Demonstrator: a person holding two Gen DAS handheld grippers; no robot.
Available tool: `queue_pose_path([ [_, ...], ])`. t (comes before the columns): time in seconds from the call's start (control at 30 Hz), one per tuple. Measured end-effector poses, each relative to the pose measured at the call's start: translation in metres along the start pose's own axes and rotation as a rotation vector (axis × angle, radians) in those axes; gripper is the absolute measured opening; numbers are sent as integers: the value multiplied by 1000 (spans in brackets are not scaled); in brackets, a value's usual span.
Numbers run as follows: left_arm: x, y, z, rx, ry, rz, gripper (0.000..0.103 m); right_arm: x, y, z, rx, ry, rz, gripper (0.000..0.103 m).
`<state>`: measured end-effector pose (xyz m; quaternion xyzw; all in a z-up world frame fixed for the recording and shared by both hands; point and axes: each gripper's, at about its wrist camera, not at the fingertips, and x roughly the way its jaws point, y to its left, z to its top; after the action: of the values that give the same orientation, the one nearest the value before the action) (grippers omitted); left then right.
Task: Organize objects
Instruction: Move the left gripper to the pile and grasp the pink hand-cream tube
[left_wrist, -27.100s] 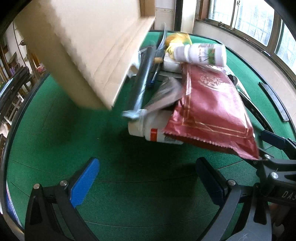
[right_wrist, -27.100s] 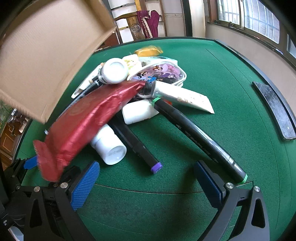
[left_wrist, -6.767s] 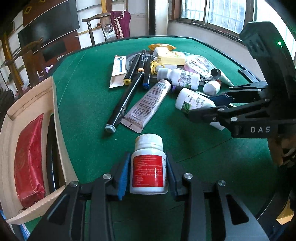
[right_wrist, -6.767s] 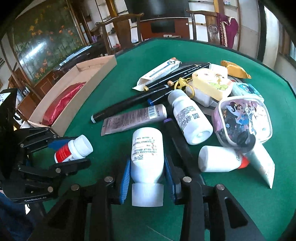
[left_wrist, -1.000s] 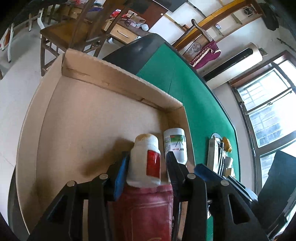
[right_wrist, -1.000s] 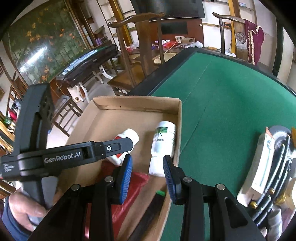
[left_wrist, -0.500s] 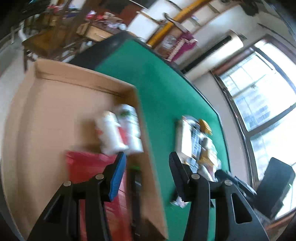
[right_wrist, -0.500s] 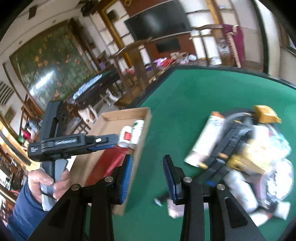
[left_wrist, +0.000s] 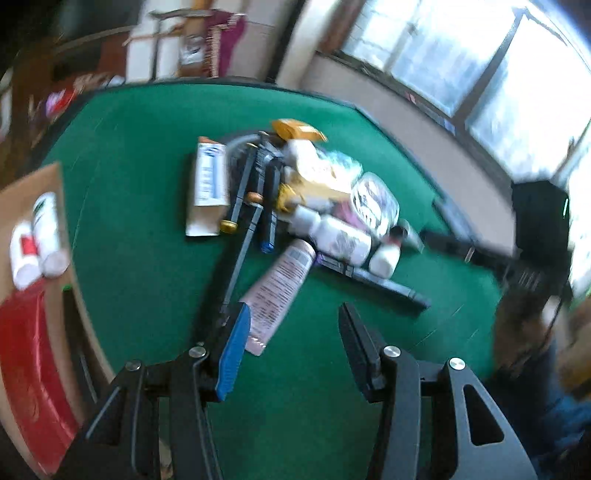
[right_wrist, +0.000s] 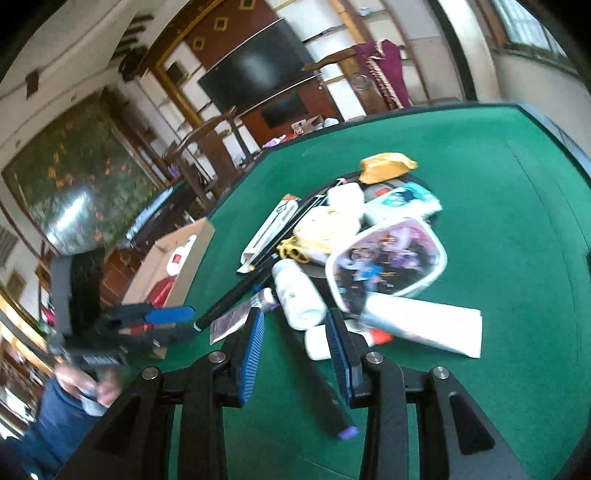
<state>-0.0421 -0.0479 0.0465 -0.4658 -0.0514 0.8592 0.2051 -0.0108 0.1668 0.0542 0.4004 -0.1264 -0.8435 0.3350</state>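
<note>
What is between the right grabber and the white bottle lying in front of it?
Nothing visible blocks it. The right gripper, jaws apart and empty, points at the white bottle at the near edge of the pile. A black marker lies on the green table under the gripper, low and flat, beside the bottle rather than in front.

Bare green tabletop (left_wrist: 140, 229) between cardboard box (left_wrist: 55, 206) and heaped clutter (left_wrist: 314, 206): open passage. Ahead, pink tube (left_wrist: 277, 284) and long black marker (left_wrist: 236, 258) block the near lane.

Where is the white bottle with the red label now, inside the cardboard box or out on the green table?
Inside: the white bottle with the red label lies in the cardboard box.
</note>
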Motion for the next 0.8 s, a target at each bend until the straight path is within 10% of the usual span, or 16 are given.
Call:
queue_pose_path([
  [0.37,38,-42,7,259,16,129,49,-1,-6,0,26,20,79,39],
  [0.8,88,-30,37,260,95,196,49,17,8,-12,-60,99,67,39],
])
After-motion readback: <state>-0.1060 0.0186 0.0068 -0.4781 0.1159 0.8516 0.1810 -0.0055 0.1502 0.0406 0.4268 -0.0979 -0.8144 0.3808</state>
